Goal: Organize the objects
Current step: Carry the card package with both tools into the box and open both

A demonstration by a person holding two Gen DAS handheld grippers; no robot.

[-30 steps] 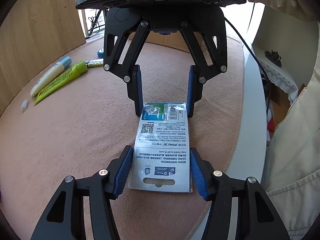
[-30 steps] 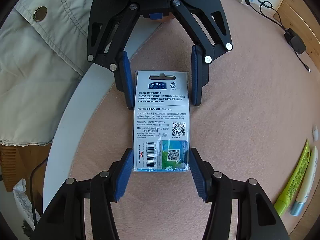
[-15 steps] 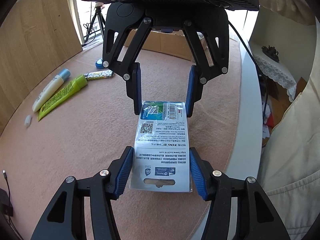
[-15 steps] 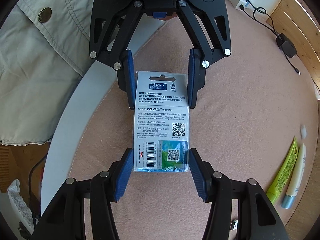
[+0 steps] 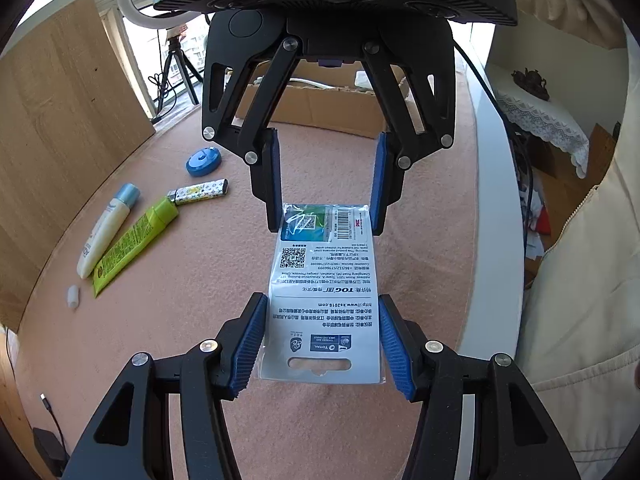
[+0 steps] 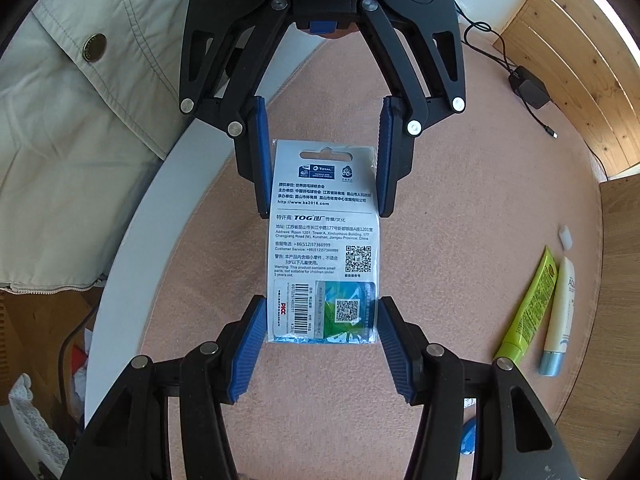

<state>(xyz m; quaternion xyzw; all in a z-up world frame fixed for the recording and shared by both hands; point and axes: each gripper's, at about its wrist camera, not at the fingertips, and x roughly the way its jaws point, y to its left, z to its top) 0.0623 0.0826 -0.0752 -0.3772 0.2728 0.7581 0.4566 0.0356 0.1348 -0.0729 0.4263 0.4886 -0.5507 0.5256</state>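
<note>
A flat printed card packet point(image 5: 324, 280) in a clear sleeve hangs above the pink table mat point(image 5: 180, 320), back side up. My left gripper point(image 5: 322, 344) is shut on its hang-hole end, blue pads against both long edges. My right gripper point(image 5: 326, 200), facing the left one, is shut on the barcode end. In the right wrist view the same packet point(image 6: 320, 236) runs from my right gripper point(image 6: 320, 340) at the bottom to my left gripper point(image 6: 322, 164) at the top.
On the mat to the left lie a white tube point(image 5: 106, 236), a green tube point(image 5: 132, 240), a patterned lighter point(image 5: 200, 194), a blue round case point(image 5: 203, 161) and a small white cap point(image 5: 73, 296). A cardboard box point(image 5: 332, 108) stands behind. A charger with cable point(image 6: 530, 90) lies by the wooden wall. A person's beige jacket point(image 6: 72, 120) is beside the white table rim point(image 5: 496, 240).
Both grippers have risen with the packet held between them. The mat and the items on it look farther away, and more of the table shows.
</note>
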